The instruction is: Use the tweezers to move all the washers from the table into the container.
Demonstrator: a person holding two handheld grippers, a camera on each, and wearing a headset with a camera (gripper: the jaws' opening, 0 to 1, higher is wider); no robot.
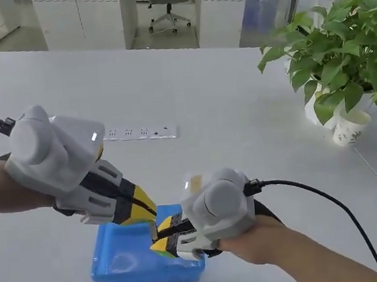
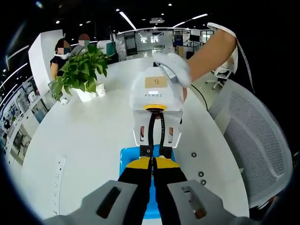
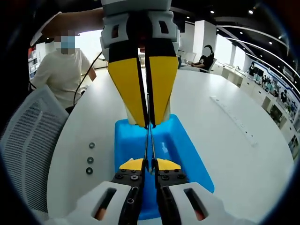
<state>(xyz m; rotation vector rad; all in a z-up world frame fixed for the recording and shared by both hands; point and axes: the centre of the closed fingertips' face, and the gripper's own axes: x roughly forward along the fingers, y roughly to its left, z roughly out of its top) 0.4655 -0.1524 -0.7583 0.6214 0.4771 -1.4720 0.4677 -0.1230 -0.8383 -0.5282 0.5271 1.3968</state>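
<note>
A blue container (image 1: 120, 269) sits near the table's front edge. Over it my two grippers meet tip to tip. My left gripper (image 1: 149, 215) comes in from the left, and my right gripper (image 1: 163, 241) points back at it. In the right gripper view, thin metal tweezers (image 3: 150, 143) run from my right gripper (image 3: 150, 165) up into the yellow jaws of the left gripper (image 3: 148, 123); both are shut on them. Three small washers (image 3: 90, 160) lie on the table beside the container (image 3: 187, 154). In the left gripper view, the washers (image 2: 201, 175) lie right of the container (image 2: 125, 158), below my left gripper (image 2: 153, 162).
A white power strip (image 1: 140, 132) lies mid-table. A potted plant (image 1: 339, 55) stands at the far right, with a paper cup (image 1: 348, 129) beside it. A mesh chair (image 3: 28, 136) stands at the table edge near the washers. A cable (image 1: 326, 201) trails from my right gripper.
</note>
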